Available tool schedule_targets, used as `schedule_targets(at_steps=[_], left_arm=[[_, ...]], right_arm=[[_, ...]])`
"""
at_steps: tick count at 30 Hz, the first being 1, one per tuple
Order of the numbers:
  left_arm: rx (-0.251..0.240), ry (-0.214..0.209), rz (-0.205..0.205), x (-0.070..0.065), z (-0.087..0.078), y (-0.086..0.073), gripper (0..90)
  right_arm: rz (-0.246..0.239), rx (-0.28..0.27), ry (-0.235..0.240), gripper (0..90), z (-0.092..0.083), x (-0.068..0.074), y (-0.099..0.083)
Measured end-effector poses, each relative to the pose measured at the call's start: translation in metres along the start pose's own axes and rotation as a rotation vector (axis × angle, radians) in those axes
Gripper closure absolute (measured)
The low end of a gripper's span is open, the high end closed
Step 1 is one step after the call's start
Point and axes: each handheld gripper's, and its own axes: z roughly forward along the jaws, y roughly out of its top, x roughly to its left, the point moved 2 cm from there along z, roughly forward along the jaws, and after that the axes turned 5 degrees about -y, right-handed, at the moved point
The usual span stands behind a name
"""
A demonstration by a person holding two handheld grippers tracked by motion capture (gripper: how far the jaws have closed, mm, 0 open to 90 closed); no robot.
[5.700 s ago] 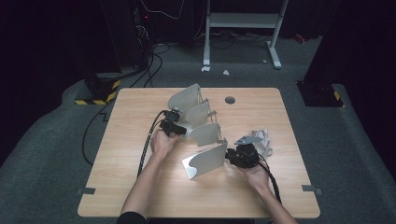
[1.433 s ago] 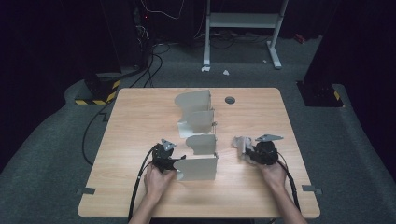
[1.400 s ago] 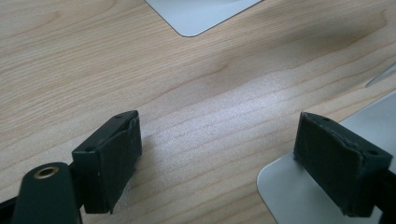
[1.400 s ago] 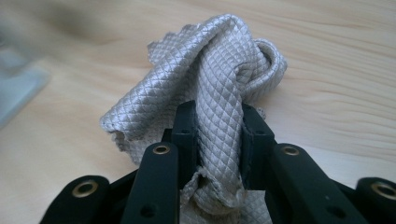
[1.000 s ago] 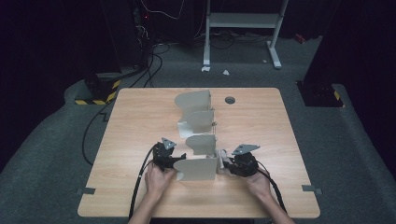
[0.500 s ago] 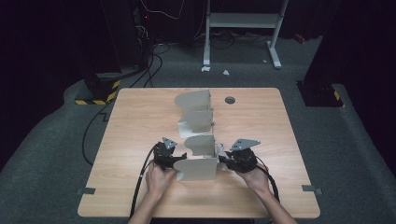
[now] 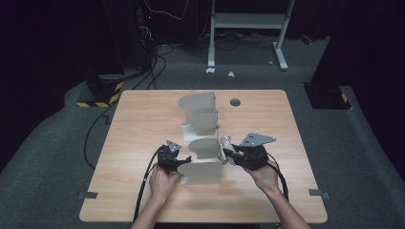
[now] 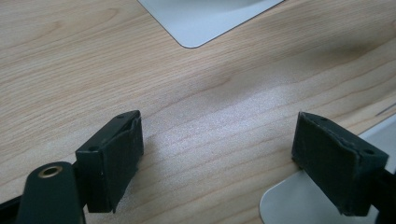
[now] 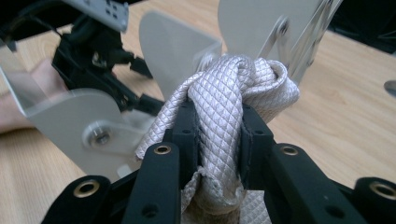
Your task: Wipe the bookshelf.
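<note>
The right gripper [image 9: 219, 135] clamps a folded quilted cloth [image 9: 233, 98] between its jaws, the cloth's length running along them. The grey rack [image 7: 203, 167] stands just beyond their tips. The left gripper [image 8: 219, 154] has open jaws around the rack's plate corner [image 8: 289, 205].

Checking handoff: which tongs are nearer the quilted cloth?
Right. The right tongs are shut on the quilted cloth, by the grey divider rack. The left tongs stand open over the table, across the rack.
</note>
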Motion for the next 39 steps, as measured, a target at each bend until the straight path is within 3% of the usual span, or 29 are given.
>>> schedule_targets(at_steps=[4,8,20,26,39], left_arm=[[-0.001,0.0,0.0,0.0,0.001,0.001,16.8],[-0.001,0.001,0.001,-0.001,0.001,0.001,16.8],[-0.003,0.001,-0.001,-0.001,0.001,0.001,16.9],[-0.004,0.002,0.0,-0.001,0.001,0.001,16.9],[-0.005,0.004,-0.001,-0.001,0.001,0.0,17.4]], right_arm=[[-0.01,-0.013,-0.007,73.2,-0.002,0.0,0.008],[-0.012,0.019,-0.025,73.3,0.005,0.0,0.008],[0.032,0.16,-0.01,73.7,0.038,0.0,-0.039],[0.043,0.215,0.005,73.7,0.045,0.002,-0.055],[0.035,0.09,0.008,73.6,0.004,0.014,-0.027]])
